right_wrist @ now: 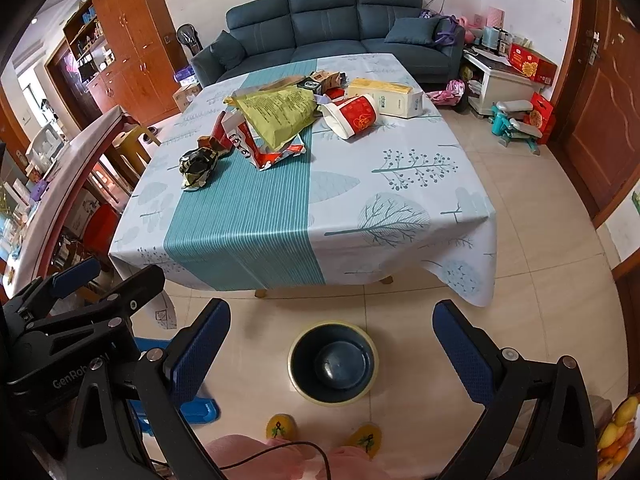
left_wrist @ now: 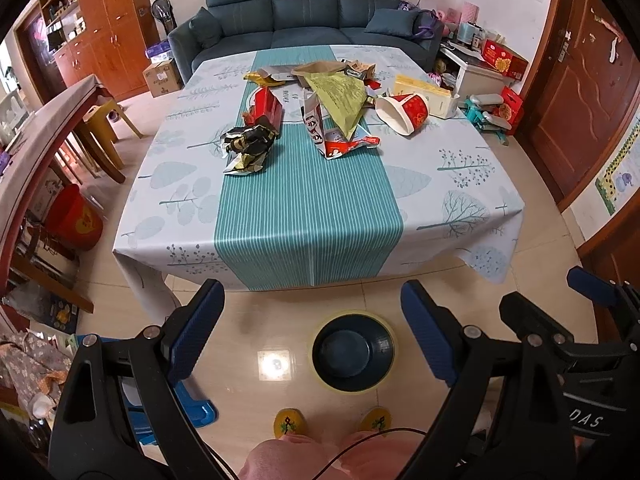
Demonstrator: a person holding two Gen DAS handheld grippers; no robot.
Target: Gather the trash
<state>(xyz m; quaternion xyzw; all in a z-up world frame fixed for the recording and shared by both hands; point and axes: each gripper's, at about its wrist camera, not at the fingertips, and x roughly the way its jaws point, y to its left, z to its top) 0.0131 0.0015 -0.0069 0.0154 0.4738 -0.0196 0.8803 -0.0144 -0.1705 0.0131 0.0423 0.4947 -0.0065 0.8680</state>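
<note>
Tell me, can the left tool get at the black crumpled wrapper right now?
Probably yes. The left tool is open and empty, and the wrapper lies exposed at the pile's near edge, with bare tablecloth before it.

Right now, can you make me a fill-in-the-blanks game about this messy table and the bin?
1. The round bin stands on the ___, in front of the table.
2. The red paper cup is lying on its ___.
3. Both grippers, left and right, have jaws that are ___ and hold nothing.
4. Behind the table is a dark blue ___.

Missing words: floor; side; open; sofa
</note>
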